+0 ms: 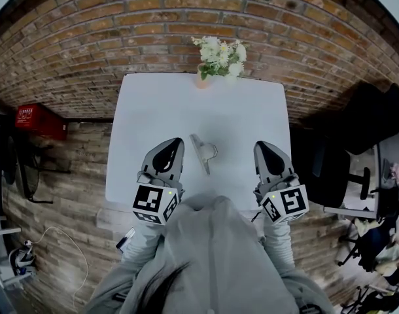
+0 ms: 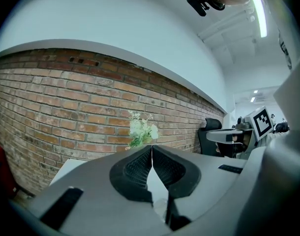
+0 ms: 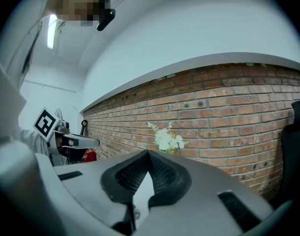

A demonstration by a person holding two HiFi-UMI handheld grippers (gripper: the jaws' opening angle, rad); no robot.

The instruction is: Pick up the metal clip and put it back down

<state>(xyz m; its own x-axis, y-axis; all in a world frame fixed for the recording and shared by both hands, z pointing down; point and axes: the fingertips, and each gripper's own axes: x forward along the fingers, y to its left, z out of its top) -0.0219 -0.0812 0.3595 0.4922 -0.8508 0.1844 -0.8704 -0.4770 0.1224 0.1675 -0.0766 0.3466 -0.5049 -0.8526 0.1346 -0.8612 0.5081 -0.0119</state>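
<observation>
My left tongs (image 1: 175,144) and right tongs (image 1: 262,146) are both pinched tight, ribbed rubber pads meeting w/ nothing in them. The metal clip (image 1: 203,152) lies btwn them on the smooth white table (image 1: 186,103), nearer the left pair. To lift it I'd prob open one pair, come in low and pinch the raised wire loop, not the thin slick blade. Beyond the clip: small white flowers (image 1: 220,56), then rough brick
</observation>
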